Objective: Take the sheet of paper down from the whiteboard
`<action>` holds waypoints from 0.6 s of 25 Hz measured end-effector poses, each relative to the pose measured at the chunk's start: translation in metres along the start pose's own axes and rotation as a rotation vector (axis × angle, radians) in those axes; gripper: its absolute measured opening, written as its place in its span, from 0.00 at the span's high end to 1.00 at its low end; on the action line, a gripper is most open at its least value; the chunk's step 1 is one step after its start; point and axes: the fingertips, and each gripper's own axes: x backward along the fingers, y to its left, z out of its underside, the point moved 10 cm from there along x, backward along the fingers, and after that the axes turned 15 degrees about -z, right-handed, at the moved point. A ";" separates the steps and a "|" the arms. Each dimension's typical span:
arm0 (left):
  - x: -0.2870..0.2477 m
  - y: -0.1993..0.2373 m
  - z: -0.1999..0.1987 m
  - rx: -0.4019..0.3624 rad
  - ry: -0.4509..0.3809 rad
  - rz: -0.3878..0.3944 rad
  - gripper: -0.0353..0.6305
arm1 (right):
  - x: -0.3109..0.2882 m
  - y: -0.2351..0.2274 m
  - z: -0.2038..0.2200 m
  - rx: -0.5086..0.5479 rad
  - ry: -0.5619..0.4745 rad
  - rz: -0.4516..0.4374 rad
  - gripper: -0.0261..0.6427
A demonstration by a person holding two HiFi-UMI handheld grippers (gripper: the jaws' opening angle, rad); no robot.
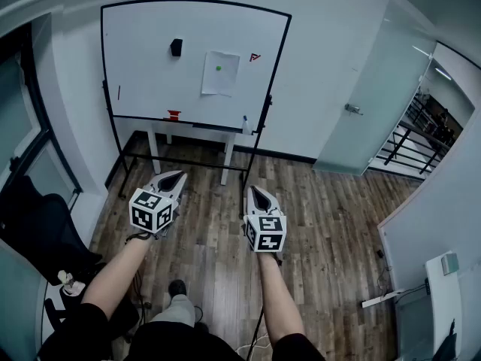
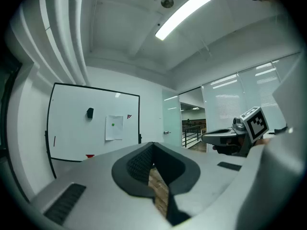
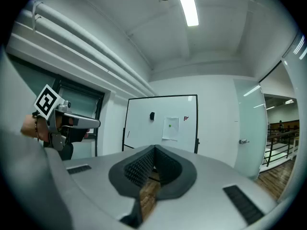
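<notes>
- Sheet of paper (image 1: 220,80): upper centre of the head view, flat on the whiteboard (image 1: 143,59), under a green magnet (image 1: 219,68).
- Left gripper (image 1: 179,176): below the board, well apart from it, jaws together, empty.
- Right gripper (image 1: 256,191): beside the left, jaws together, empty.

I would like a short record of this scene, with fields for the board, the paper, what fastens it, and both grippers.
board: whiteboard on a stand by the wall
paper: sheet of paper on the board, right of centre
fastening: green magnet near its top
also on board: black eraser, left of the paper
left gripper: shut, empty, apart from the board
right gripper: shut, empty, apart from the board
task: not yet done
</notes>
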 end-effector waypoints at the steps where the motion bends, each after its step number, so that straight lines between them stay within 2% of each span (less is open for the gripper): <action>1: -0.005 0.003 0.001 0.002 -0.001 0.004 0.91 | -0.005 -0.002 0.000 0.001 -0.002 0.001 0.92; 8: -0.051 0.031 0.009 0.019 -0.001 0.017 0.91 | -0.050 -0.022 0.001 0.007 -0.016 0.008 0.92; 15: -0.118 0.068 0.011 0.047 -0.012 0.014 0.91 | -0.117 -0.052 -0.005 0.029 -0.004 0.007 0.92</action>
